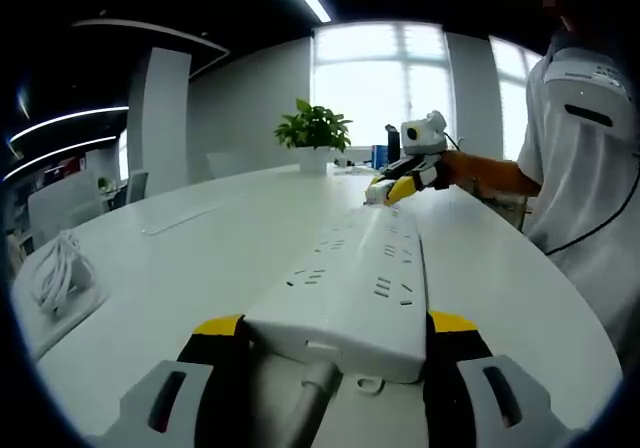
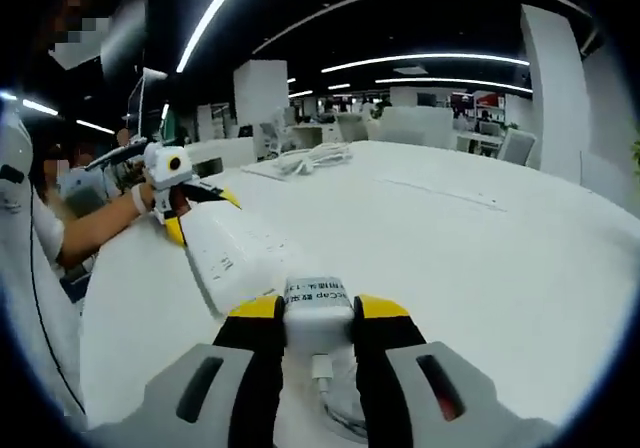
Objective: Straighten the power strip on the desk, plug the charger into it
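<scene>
L gripper [image 1: 335, 343] jaws clamp the cable end of the strip [image 1: 355, 278], one yellow pad on each long side; cable [image 1: 310, 398] exits toward cam at 6 o'clock. Strip lies flat on the white worktop [image 1: 200, 268], running away toward 12–1 o'clock. Its far end meets the R gripper [image 1: 400, 186], seen at 1 o'clock in L gripper view.

R gripper view: R gripper [image 2: 318, 313] jaws narrow, pinching the charger [image 2: 318, 303], label side up, white cable [image 2: 322, 373] plugged into its near face. Strip [image 2: 225, 248] sits at 10–11 o'clock of the charger, near end just beside it; can't tell if touching. L gripper [image 2: 175, 193] holds the far end at 10 o'clock.

Judgement: strip looks roughly straight, plug-in step in hand, charger not yet seated. To do it well:
- keep L clamp firm so strip doesn't slide or yaw when pushed
- lift charger over a socket row, prongs down; prongs hidden, so orientation unknown – check before pressing
- match prong pattern to slots, lower square, no tilt
- press straight down w/ steady force, don't lever sideways
- watch charger cable, keep slack so it doesn't drag

Off-task: cable bundle [image 1: 60, 268] at 9 o'clock, plant [image 1: 313, 128] at 12, person's sleeve [image 1: 585, 158] at 3.
</scene>
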Available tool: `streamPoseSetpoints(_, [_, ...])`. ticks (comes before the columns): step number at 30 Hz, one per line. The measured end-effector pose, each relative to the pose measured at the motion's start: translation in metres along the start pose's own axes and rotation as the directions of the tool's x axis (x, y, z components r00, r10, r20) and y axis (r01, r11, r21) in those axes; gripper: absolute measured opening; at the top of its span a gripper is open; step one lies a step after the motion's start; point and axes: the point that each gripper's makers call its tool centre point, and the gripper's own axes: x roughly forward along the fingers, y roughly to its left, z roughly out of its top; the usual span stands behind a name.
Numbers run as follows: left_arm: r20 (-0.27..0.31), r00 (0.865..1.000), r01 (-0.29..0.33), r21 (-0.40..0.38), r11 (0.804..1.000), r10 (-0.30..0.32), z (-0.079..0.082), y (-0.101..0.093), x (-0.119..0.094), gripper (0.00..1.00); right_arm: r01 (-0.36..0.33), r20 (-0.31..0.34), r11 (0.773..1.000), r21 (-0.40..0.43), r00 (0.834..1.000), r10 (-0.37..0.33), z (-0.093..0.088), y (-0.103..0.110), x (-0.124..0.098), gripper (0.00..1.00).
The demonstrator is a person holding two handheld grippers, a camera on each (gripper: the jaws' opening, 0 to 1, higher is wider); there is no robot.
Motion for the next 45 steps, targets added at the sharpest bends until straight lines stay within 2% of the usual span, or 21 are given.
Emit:
streamPoseSetpoints(5, [0.0, 1.0, -0.001, 0.0, 1.0, 0.001, 0.0, 0.0, -0.001, 0.7, -0.013, -0.086, 1.0, -0.014, 0.996, 0.012, 0.025, 0.029, -0.004, 0.26])
streamPoseSetpoints(8, [-0.002, 1.0, -0.003, -0.003, 1.0, 0.003, 0.0, 0.0, -0.001, 0.7, -0.002, -0.131, 0.999, -0.04, 0.991, -0.003, 0.036, 0.046, 0.0, 0.26])
streamPoseSetpoints(12, [-0.001, 1.0, -0.004, -0.003, 1.0, 0.004, -0.001, 0.0, -0.002, 0.7, 0.021, -0.228, 0.999, 0.044, 0.974, -0.01, 0.03, 0.058, 0.007, 0.26])
streamPoseSetpoints(13, [-0.001, 1.0, -0.004, -0.002, 1.0, 0.004, -0.001, 0.0, -0.002, 0.7, 0.032, -0.239, 0.997, 0.066, 0.971, -0.015, 0.028, 0.058, 0.008, 0.26])
streamPoseSetpoints(15, [-0.001, 1.0, -0.004, -0.002, 1.0, 0.004, -0.001, 0.0, -0.002, 0.7, 0.061, -0.301, 0.987, 0.147, 0.953, -0.014, 0.016, 0.059, 0.013, 0.26])
streamPoseSetpoints(18, [-0.001, 1.0, -0.005, -0.002, 1.0, 0.005, -0.001, 0.0, -0.003, 0.7, 0.091, -0.342, 0.975, 0.201, 0.939, -0.018, 0.007, 0.059, 0.018, 0.26])
streamPoseSetpoints(24, [-0.002, 1.0, -0.005, -0.003, 1.0, 0.005, -0.001, 0.0, -0.004, 0.7, 0.135, -0.372, 0.969, 0.209, 0.927, -0.049, 0.009, 0.057, 0.024, 0.26])
streamPoseSetpoints(26, [-0.004, 1.0, -0.005, -0.004, 1.0, 0.005, -0.001, 0.0, -0.004, 0.7, 0.153, -0.414, 0.967, 0.205, 0.908, -0.056, 0.008, 0.058, 0.024, 0.26])
streamPoseSetpoints(27, [-0.005, 1.0, -0.006, -0.003, 1.0, 0.006, -0.001, 0.0, -0.004, 0.7, 0.155, -0.415, 0.966, 0.206, 0.908, -0.057, 0.01, 0.059, 0.025, 0.26])
streamPoseSetpoints(30, [-0.005, 1.0, -0.006, -0.003, 1.0, 0.006, 0.0, 0.0, -0.004, 0.7, 0.171, -0.463, 0.964, 0.205, 0.884, -0.058, 0.009, 0.058, 0.023, 0.26])
streamPoseSetpoints(34, [-0.006, 1.0, -0.007, -0.003, 1.0, 0.007, 0.0, 0.0, -0.004, 0.7, 0.2, -0.496, 0.951, 0.237, 0.866, -0.058, 0.009, 0.058, 0.022, 0.26])
streamPoseSetpoints(35, [-0.007, 1.0, -0.007, -0.003, 1.0, 0.007, 0.0, 0.0, -0.004, 0.7, 0.207, -0.52, 0.948, 0.24, 0.852, -0.054, 0.006, 0.059, 0.019, 0.26])
streamPoseSetpoints(37, [-0.007, 1.0, -0.007, -0.003, 1.0, 0.007, 0.001, 0.0, -0.003, 0.7, 0.215, -0.539, 0.948, 0.236, 0.84, -0.056, 0.003, 0.06, 0.018, 0.26])
streamPoseSetpoints(39, [-0.007, 1.0, -0.007, -0.002, 1.0, 0.007, 0.001, 0.0, -0.003, 0.7, 0.223, -0.547, 0.944, 0.242, 0.835, -0.057, 0.004, 0.059, 0.018, 0.26])
streamPoseSetpoints(44, [-0.009, 1.0, -0.008, -0.003, 1.0, 0.008, 0.001, 0.0, -0.001, 0.7, 0.28, -0.575, 0.916, 0.287, 0.815, -0.069, 0.007, 0.056, 0.02, 0.26])
streamPoseSetpoints(45, [-0.01, 1.0, -0.011, -0.004, 1.0, 0.011, 0.001, 0.0, -0.001, 0.7, 0.319, -0.596, 0.89, 0.327, 0.8, -0.068, 0.004, 0.056, 0.018, 0.26])
